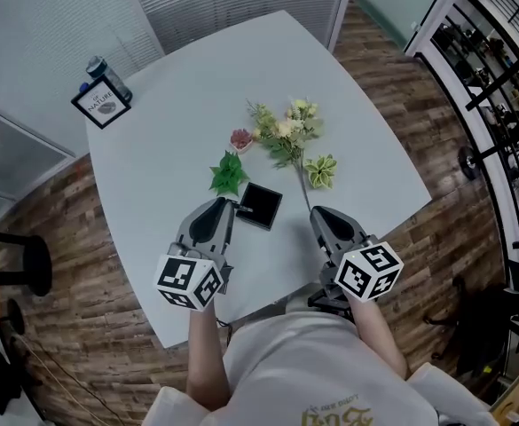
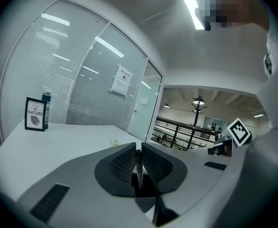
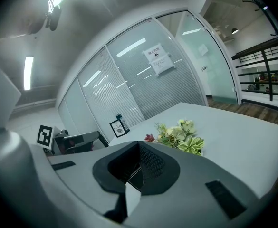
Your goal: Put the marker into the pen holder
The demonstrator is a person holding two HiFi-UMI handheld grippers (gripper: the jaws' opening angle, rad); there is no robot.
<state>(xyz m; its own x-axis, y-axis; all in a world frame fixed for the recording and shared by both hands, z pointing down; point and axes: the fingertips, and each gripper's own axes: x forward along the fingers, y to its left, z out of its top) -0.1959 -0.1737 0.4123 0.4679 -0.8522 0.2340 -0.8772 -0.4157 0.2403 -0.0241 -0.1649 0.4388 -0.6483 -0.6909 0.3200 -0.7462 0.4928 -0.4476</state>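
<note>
My left gripper is low over the near part of the white table, shut on a thin black marker that stands upright between its ribbed pads. The black square pen holder sits on the table just right of that gripper's tips. In the left gripper view the holder is hidden behind the jaws. My right gripper hovers to the right of the holder with its jaws together and nothing in them. A dark corner shows below its jaws.
A bunch of artificial flowers lies beyond the holder, with a green leaf sprig, a variegated sprig and a small red succulent. A framed sign and a can stand at the far left corner.
</note>
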